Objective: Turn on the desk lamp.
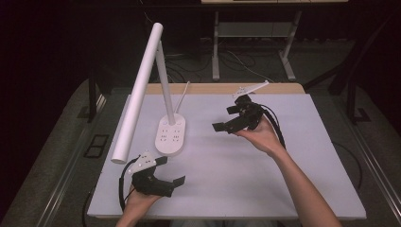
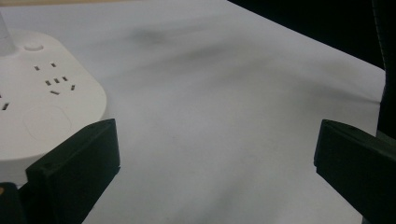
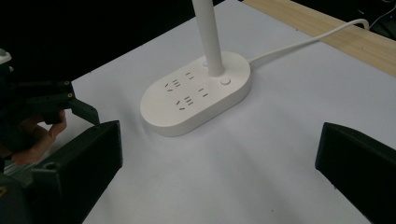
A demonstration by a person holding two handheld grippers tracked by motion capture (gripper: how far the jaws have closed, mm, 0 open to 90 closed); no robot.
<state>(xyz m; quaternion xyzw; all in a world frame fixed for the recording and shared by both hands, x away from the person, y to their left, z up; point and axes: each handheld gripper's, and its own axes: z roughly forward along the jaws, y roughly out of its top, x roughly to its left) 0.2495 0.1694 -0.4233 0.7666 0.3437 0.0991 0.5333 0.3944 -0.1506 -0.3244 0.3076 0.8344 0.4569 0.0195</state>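
Seen from the high view, a white desk lamp (image 1: 170,135) is found standing on the left half of the white table cover (image 1: 283,179), its oval base carrying sockets and its long tube head angled down toward the near left edge. The left gripper (image 1: 171,171) is held low just in front of the base, jaws spread and empty; the right gripper (image 1: 225,117) is held well to the right of the base, likewise spread with nothing between the jaws.

Along the left gripper view, the lamp base (image 2: 42,107) is seen just beside the left jaw, apart from it, with bare cover between the jaws. A round button (image 2: 32,47) can be made out near the stem.

Through the right gripper view, the base (image 3: 196,98) is framed ahead between the parted jaws, the stem (image 3: 210,37) rising from its far end, a small button (image 3: 225,80) beside it, and the cable (image 3: 303,44) running off toward the wooden table edge (image 3: 327,28).

Judging by this, a reach for the lamp is in hand. It would be done well if the base were steadied by the left gripper while the right is brought in squarely, the sockets and cable being avoided.
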